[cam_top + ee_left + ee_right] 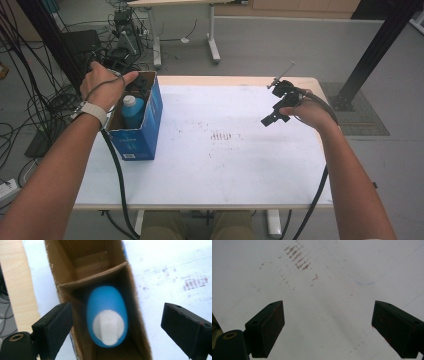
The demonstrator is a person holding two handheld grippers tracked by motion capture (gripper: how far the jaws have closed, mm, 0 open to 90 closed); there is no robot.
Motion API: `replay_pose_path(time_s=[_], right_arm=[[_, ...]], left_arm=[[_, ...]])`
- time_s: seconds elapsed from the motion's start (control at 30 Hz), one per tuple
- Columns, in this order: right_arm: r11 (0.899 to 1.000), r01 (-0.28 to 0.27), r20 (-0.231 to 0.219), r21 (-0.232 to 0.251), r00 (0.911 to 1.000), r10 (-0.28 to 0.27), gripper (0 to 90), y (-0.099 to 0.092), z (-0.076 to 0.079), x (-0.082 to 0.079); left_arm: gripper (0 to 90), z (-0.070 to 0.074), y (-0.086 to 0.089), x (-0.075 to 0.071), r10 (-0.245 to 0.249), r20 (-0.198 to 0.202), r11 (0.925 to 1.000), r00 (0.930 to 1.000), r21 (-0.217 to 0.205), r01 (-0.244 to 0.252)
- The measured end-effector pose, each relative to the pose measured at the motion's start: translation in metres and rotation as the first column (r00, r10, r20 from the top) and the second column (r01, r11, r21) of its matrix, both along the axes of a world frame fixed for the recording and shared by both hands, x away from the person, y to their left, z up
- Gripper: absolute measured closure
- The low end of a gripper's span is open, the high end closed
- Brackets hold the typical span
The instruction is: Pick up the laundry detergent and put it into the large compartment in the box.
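At the left of the high view my left gripper (pixel 131 85) hangs over the open blue cardboard box (pixel 150 125), its fingers (pixel 56 325) spread wide with nothing pinched. The blue bottle (pixel 107 307) with its white cap (pixel 108 327) stands upright inside the box, in the compartment nearer the bottom of the left gripper view, below the cardboard divider (pixel 92 278). My right gripper (pixel 275 117) sits right of centre above the white table (pixel 225 170), fingers (pixel 268 326) spread, empty.

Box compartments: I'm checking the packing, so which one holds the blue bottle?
The compartment directly under the left gripper holds the blue bottle; the one beyond the cardboard divider looks empty.
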State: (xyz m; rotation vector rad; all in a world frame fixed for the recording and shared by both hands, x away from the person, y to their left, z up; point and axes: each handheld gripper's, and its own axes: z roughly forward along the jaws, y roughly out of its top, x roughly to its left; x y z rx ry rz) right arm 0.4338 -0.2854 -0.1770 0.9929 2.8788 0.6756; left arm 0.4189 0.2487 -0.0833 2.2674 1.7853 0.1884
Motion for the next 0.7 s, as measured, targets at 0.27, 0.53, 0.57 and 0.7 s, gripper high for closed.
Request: replay_pose_path(time_s=[0.27,0.53,0.57,0.7], right_arm=[[1.000,0.006,0.001,0.005,1.0000,-0.006,11.2,-0.003,0.003,-0.004],[1.000,0.005,0.011,0.005,0.9999,-0.006,11.2,-0.003,0.006,-0.007],[1.000,0.007,0.011,0.005,0.9999,-0.007,11.2,-0.004,0.007,-0.008],[1.000,0.008,0.011,0.007,0.9999,-0.008,11.3,-0.005,0.006,-0.010]], left_arm=[[6.4,0.024,-0.001,-0.017,-0.080,0.078,0.9964,0.9937,-0.021,0.082],[4.3,0.048,-0.008,-0.019,-0.182,0.052,0.9827,0.9819,-0.025,0.184],[4.2,0.050,-0.009,-0.019,-0.200,0.052,0.9792,0.9785,-0.024,0.201],[4.3,0.058,-0.015,-0.019,-0.269,0.041,0.9627,0.9622,-0.014,0.270]])
